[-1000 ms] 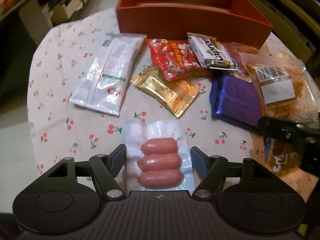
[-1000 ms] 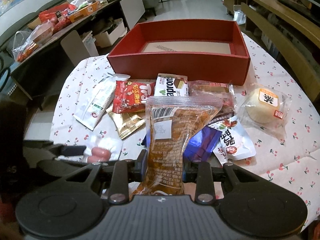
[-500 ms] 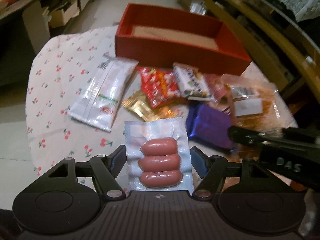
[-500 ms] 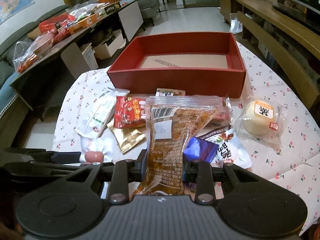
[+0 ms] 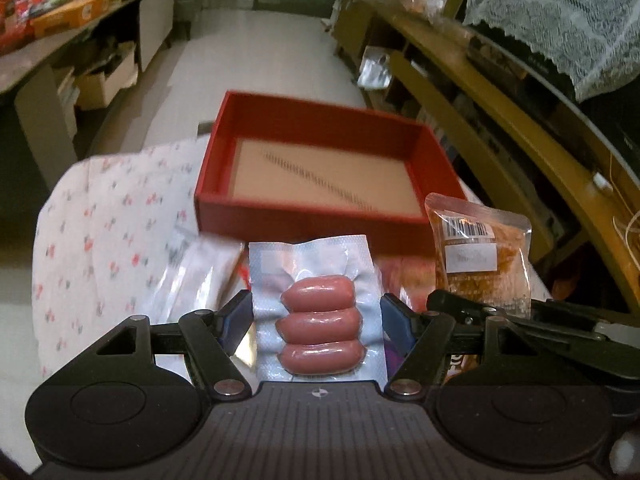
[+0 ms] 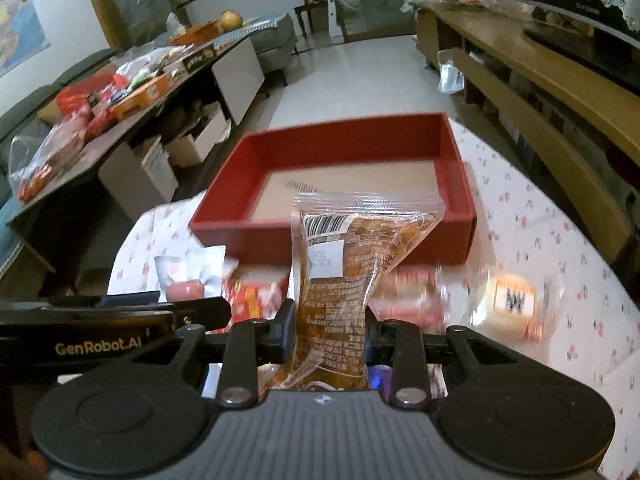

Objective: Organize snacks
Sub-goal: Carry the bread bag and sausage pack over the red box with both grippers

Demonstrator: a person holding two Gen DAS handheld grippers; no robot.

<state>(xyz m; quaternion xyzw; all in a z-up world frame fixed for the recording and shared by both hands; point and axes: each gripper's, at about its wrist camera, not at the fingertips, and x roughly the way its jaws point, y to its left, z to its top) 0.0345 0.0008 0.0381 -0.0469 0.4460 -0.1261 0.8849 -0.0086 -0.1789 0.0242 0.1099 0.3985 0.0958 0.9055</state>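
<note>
Box (image 5: pixel 320 224) lay open straight ahead of both grippers, left gripper (image 5: pixel 316 316) clamped on the sausage pack (image 5: pixel 318 332), right gripper (image 6: pixel 326 332) pinching the brown pouch (image 6: pixel 348 264) upright.

Round table (image 6: pixel 560 240) under a white cloth printed with cherries. Red box (image 6: pixel 332 240) rests at 12 o'clock. Nearer, blurred snack packets (image 6: pixel 256 296) lie centrally; a clear-wrapped bun (image 6: pixel 512 300) lies at 3 o'clock.
</note>
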